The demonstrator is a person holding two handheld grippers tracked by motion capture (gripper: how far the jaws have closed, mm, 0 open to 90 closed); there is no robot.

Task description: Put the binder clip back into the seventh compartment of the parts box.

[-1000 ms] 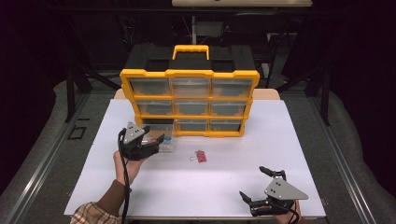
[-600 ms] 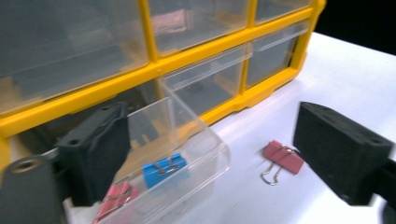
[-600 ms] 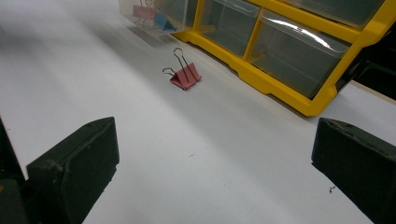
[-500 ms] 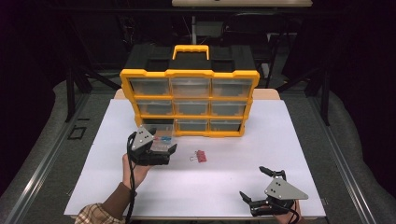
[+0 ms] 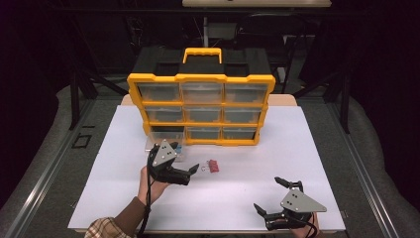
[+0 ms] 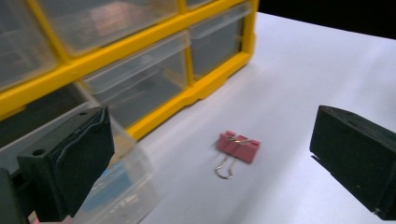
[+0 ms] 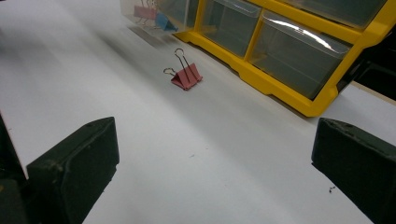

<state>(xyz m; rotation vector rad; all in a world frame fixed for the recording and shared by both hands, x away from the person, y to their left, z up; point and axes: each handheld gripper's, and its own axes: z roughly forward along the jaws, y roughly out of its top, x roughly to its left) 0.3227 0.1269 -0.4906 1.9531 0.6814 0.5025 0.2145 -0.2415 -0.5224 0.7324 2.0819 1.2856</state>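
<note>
A pink binder clip [image 5: 213, 167] lies on the white table in front of the yellow drawer cabinet [image 5: 200, 79]. My left gripper [image 5: 189, 173] is open just left of the clip, jaws pointing at it. In the left gripper view the clip [image 6: 238, 147] rests on the table ahead, between the two spread jaws of that gripper [image 6: 205, 135]. My right gripper [image 5: 270, 196] stands open near the table's front right, holding nothing. In the right gripper view the clip [image 7: 186, 77] lies well ahead of that gripper [image 7: 215, 163].
A clear drawer [image 5: 159, 145] is pulled out of the cabinet's bottom left slot and sits on the table; it holds pink and blue clips [image 7: 149, 14]. The cabinet's other clear drawers [image 5: 203, 115] are shut. White table surface [image 5: 307, 148] lies right of the clip.
My left gripper has moved right and toward the front, from beside the pulled-out drawer to just left of the pink clip. The right gripper has not moved.
</note>
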